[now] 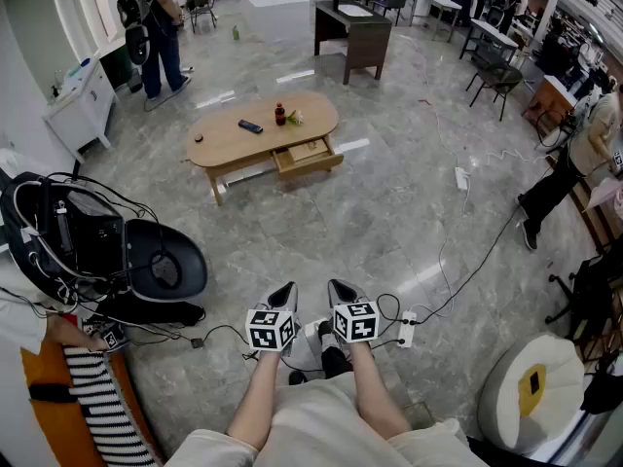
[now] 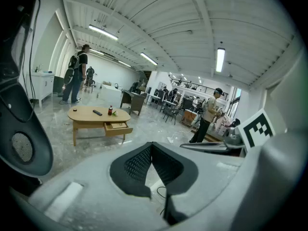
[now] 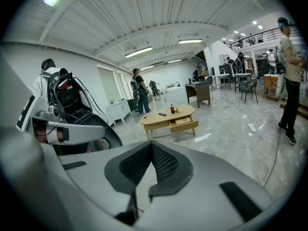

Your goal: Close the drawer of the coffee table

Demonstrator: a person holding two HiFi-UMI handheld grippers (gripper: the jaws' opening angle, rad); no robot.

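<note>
A wooden oval coffee table (image 1: 224, 142) stands far ahead on the marble floor, its drawer (image 1: 308, 156) pulled out toward me with a flat item inside. The table (image 2: 86, 115) and open drawer (image 2: 117, 128) also show in the left gripper view, and the table (image 3: 161, 118) with its drawer (image 3: 183, 123) in the right gripper view. On the tabletop lie a dark remote (image 1: 250, 126), a red bottle (image 1: 280, 115) and a small flower. My left gripper (image 1: 283, 294) and right gripper (image 1: 341, 291) are held side by side close to my body, both shut and empty, well short of the table.
A black chair (image 1: 161, 261) with cables and gear sits at my left. A power strip (image 1: 406, 329) and cables trail across the floor on the right. A person (image 1: 156, 22) stands beyond the table, another person (image 1: 574, 159) at the right. A dark desk (image 1: 352, 32) stands behind the table.
</note>
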